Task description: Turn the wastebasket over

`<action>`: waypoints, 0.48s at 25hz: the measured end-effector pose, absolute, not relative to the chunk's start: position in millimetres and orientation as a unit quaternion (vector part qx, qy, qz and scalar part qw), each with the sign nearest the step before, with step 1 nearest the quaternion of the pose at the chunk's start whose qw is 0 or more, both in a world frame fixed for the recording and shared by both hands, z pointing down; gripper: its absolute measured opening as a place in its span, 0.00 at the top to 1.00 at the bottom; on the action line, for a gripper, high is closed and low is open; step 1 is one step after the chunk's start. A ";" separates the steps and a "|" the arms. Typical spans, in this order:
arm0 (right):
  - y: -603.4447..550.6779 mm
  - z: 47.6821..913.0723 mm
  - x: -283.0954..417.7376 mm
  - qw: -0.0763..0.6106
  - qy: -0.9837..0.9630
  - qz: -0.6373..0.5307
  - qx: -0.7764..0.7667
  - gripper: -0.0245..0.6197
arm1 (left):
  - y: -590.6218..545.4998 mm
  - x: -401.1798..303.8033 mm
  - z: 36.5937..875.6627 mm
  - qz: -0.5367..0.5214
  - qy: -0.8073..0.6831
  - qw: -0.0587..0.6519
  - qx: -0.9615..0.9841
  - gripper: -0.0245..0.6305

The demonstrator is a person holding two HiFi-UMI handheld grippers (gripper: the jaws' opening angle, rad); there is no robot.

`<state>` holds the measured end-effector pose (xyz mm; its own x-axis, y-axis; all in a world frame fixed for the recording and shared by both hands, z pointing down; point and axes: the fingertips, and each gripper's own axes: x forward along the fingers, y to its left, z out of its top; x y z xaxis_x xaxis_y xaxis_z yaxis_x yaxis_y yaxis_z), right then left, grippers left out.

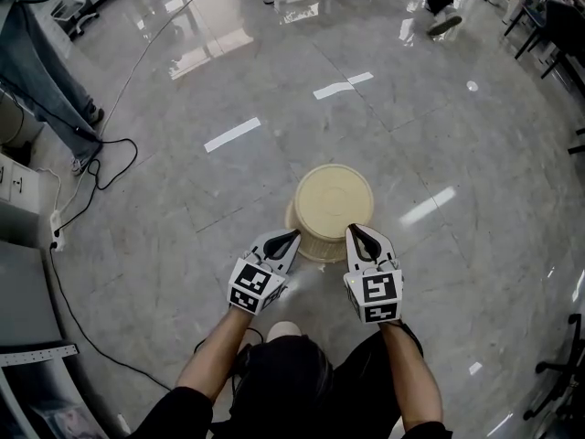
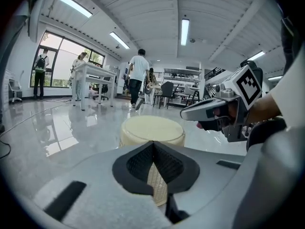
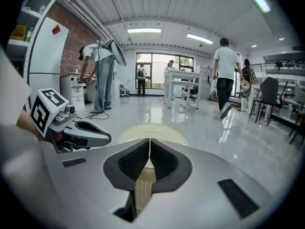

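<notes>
The cream latticed plastic wastebasket [image 1: 334, 199] stands base-up on the glossy grey tiled floor [image 1: 183, 208], axis upright, at twelve o'clock just ahead of my left tongs [image 1: 294, 235] and right tongs [image 1: 351, 230], both closed on nothing, flanking its seven and five o'clock.

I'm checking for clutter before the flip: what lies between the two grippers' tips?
Only the wastebasket: in the head view its ribbed side fills the gap between the left gripper and the right gripper.
</notes>
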<state>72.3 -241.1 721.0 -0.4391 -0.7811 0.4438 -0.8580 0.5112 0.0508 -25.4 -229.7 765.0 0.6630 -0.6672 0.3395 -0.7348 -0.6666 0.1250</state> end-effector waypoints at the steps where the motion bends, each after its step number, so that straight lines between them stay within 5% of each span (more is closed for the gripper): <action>1: -240.2 717.1 75.5 0.209 -0.843 0.091 0.487 0.94 | -229.4 -23.3 758.8 0.128 -0.385 0.127 0.905 0.95; 12: -204.3 573.1 87.6 0.208 -0.822 0.146 0.510 0.94 | -209.2 -32.1 582.8 0.128 -0.395 0.137 0.900 0.95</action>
<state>87.6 -204.3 573.1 -0.3930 -0.7773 0.4913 -0.8990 0.4371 -0.0276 -32.1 -209.2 582.8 0.6557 -0.6747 0.3387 -0.7449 -0.6514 0.1445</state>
